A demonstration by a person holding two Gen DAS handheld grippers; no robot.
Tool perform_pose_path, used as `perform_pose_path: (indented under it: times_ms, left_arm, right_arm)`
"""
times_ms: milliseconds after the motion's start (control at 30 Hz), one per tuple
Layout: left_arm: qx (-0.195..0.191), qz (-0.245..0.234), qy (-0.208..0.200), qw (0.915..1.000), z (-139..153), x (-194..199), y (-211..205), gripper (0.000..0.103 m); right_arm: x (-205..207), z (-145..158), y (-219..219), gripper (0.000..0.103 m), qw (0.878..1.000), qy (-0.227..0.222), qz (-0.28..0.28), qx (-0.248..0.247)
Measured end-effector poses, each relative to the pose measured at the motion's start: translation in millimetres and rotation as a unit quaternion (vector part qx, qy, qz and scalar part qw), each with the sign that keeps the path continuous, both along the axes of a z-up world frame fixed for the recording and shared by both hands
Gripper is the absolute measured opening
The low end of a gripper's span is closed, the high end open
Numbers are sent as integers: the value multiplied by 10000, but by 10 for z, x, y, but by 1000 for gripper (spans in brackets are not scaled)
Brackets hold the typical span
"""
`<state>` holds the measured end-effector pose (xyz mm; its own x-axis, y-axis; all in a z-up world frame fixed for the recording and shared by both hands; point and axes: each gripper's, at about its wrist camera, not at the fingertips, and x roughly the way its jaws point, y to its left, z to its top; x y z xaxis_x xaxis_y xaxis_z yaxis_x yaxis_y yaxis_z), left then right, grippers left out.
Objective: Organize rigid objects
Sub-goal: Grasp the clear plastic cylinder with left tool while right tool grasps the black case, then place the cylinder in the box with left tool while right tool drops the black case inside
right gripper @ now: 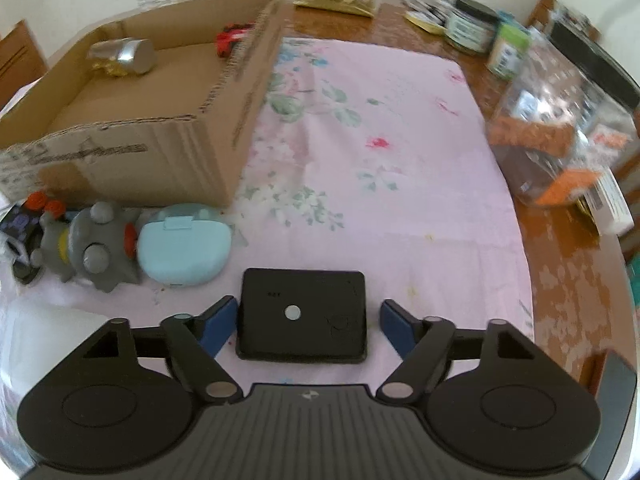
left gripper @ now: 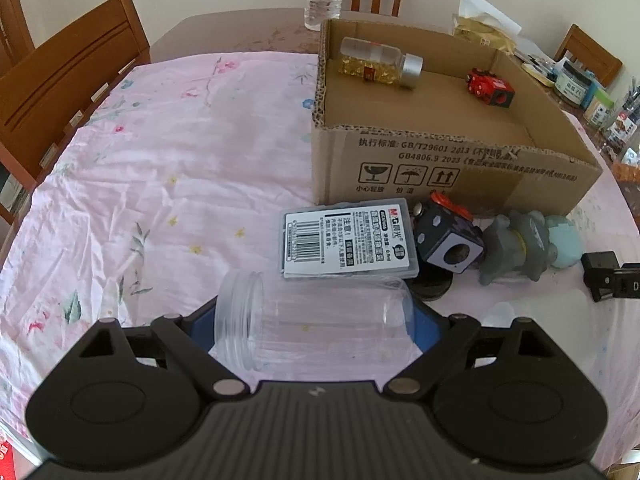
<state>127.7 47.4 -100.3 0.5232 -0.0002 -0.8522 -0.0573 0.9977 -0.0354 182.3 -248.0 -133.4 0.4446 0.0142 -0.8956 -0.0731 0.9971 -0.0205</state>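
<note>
The left gripper (left gripper: 316, 320) clamps a clear plastic jar (left gripper: 310, 322) lying on its side on the pink floral cloth (left gripper: 180, 168) — its pads seem pressed against it. The right gripper (right gripper: 308, 322) stands open around a flat black box (right gripper: 302, 314), pads apart from it. The cardboard box (left gripper: 440, 168) sits behind — already holding a bottle (left gripper: 380, 63).

Both handheld grippers, left gripper (left gripper: 314, 320) and right gripper (right gripper: 302, 322): ribbed black bodies, silver pivot pins, blue finger pads (right gripper: 218, 322)
</note>
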Motion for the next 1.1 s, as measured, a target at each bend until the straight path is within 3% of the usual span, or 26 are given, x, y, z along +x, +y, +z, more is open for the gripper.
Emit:
perform_pose_path:
  times_ms: [133, 367, 667, 900, 1100]
  left_arm:
    - [24, -105, 7, 9999, 3, 7, -2, 91]
    - [119, -469, -1, 9988, 141, 27, 7, 91]
    - [38, -1130, 62, 9936, 554, 57, 12, 91]
    - [74, -1491, -415, 9879, 933, 252, -112, 91]
    - [-41, -1545, -800, 9847, 1055, 624, -267, 91]
  right_arm:
    - [-11, 13, 59, 74, 9996, -100, 276, 7]
    - [4, 77, 60, 74, 9991, -48, 410, -107]
    - [-10, 539, 37, 74, 9939, -286, 1061, -59]
    - [61, 1055, 101, 74, 9850, -722, 1562, 120]
    - [183, 1264, 197, 74, 9798, -964, 1742, 174]
